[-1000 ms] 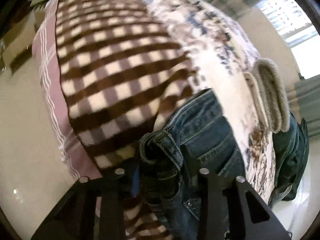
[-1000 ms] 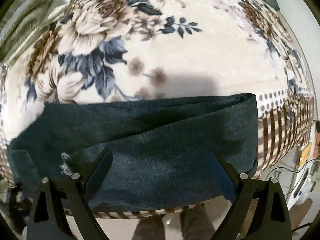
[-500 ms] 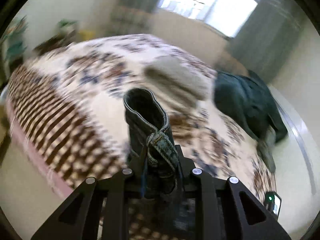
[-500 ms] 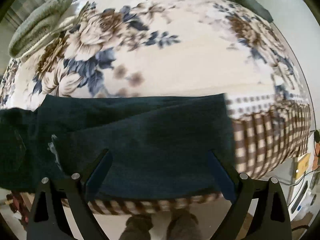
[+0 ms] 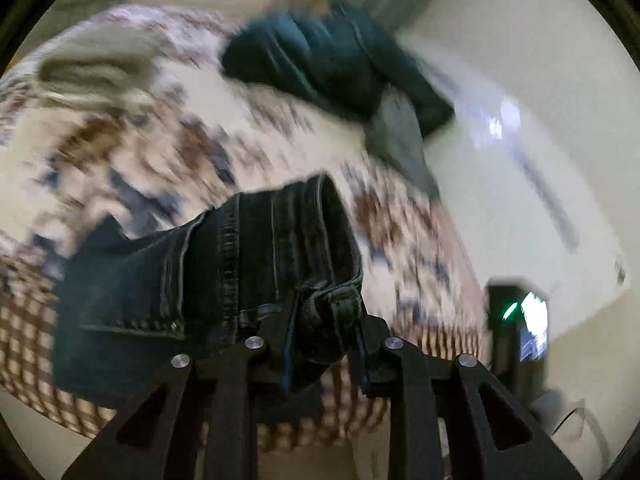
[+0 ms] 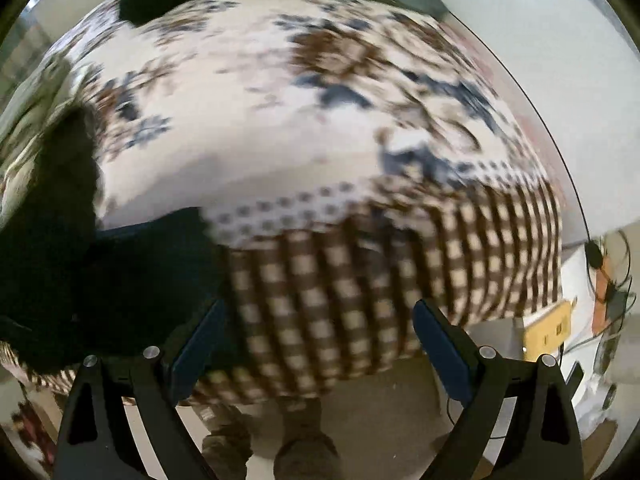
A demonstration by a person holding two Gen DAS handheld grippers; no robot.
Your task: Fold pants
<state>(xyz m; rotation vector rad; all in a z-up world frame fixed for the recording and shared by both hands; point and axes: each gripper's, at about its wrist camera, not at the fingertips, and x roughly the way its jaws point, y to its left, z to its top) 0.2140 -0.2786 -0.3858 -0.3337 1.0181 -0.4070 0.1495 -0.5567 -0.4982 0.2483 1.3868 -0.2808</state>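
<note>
Dark blue jeans [image 5: 224, 264] lie on a floral blanket [image 5: 132, 148] on a bed. My left gripper [image 5: 320, 344] is shut on the jeans' waistband and holds that end lifted above the bed's checked edge. In the right wrist view the jeans [image 6: 80, 280] show as a dark mass at the left, over the blanket's edge. My right gripper [image 6: 316, 340] is open and empty, over the checked border [image 6: 400, 280] to the right of the jeans. Both views are motion-blurred.
A dark green garment [image 5: 332, 64] lies at the far side of the bed, and a grey-beige garment [image 5: 96, 64] at the far left. A black device with a green light [image 5: 516, 320] stands by the bed. A person's feet [image 6: 304, 448] stand on the floor below.
My left gripper has swung the waistband up and over toward the right. The jeans have slid left out from under my right gripper, which is now over the checked border.
</note>
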